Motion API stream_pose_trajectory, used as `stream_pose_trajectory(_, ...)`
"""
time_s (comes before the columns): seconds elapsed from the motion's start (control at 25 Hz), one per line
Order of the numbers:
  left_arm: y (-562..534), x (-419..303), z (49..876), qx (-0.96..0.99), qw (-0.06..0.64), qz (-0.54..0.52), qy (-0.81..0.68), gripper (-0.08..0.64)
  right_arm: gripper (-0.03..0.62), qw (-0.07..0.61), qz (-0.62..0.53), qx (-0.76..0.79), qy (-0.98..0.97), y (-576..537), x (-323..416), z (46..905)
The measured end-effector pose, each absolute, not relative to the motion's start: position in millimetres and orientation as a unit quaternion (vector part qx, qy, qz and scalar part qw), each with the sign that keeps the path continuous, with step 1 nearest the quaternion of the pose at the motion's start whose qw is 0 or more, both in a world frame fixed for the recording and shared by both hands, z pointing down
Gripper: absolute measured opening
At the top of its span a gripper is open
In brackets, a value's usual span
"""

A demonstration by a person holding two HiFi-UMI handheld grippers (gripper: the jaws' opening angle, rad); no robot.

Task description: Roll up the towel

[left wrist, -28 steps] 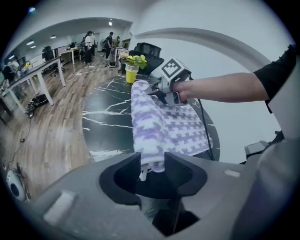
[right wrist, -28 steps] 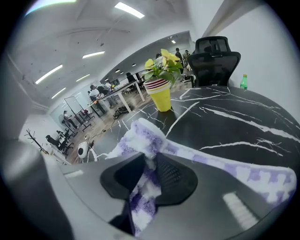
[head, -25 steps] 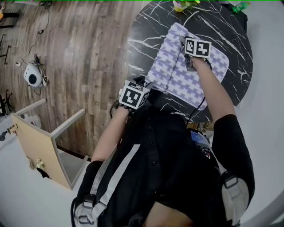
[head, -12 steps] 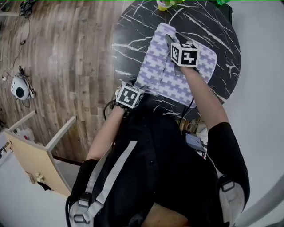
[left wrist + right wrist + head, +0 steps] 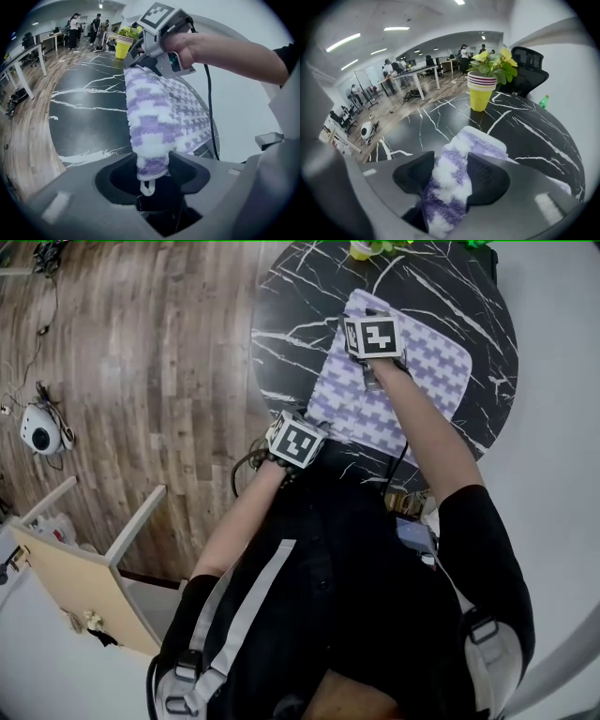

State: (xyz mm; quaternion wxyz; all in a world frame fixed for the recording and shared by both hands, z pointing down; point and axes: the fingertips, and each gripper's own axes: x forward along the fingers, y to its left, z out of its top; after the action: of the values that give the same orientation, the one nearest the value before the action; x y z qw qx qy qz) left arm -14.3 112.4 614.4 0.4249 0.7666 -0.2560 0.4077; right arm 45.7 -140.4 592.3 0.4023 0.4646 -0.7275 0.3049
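A purple and white patterned towel (image 5: pixel 417 381) lies on the round black marble table (image 5: pixel 300 296). My left gripper (image 5: pixel 322 420) is at the towel's near left corner. In the left gripper view it (image 5: pixel 152 171) is shut on the towel's thick folded edge (image 5: pixel 154 117), with a white loop hanging below. My right gripper (image 5: pixel 361 324) is at the towel's far left corner. Its jaws (image 5: pixel 450 176) have just been opening, and the bunched towel (image 5: pixel 480 143) still fills the gap and touches both pads. The left gripper view shows the right gripper (image 5: pixel 136 56) at the far end of the lifted edge.
A yellow cup with a plant (image 5: pixel 480 96) stands at the table's far edge, a green bottle (image 5: pixel 542 101) and a black chair (image 5: pixel 527 65) behind it. On the wooden floor at the left are a white device (image 5: pixel 39 432) and a wooden box (image 5: pixel 75 568).
My right gripper has moved left across the towel to its far left corner, taking the folded edge along. The left gripper has sunk a little at the near corner.
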Motion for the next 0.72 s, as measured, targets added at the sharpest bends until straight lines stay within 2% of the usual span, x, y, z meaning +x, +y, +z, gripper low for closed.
stream_pose_trajectory(0.16,104.8,-13.0,614.9,0.782,0.420,0.385,-0.252,0.199,0.170,0.430,0.271,0.465,-0.724,-139.1,51.6,603.9)
stream_pose_trajectory(0.4,111.4,-20.9,613.0,0.776,0.446,0.382,-0.232,0.118,0.112,0.403,0.289,0.480,-0.724,-141.9,47.9,598.3)
stream_pose_trajectory(0.72,89.8,-92.8,609.1,0.753,0.418,0.410,-0.300,0.112,0.099,0.345,0.309,0.467,-0.753,-157.6,-4.5,583.0)
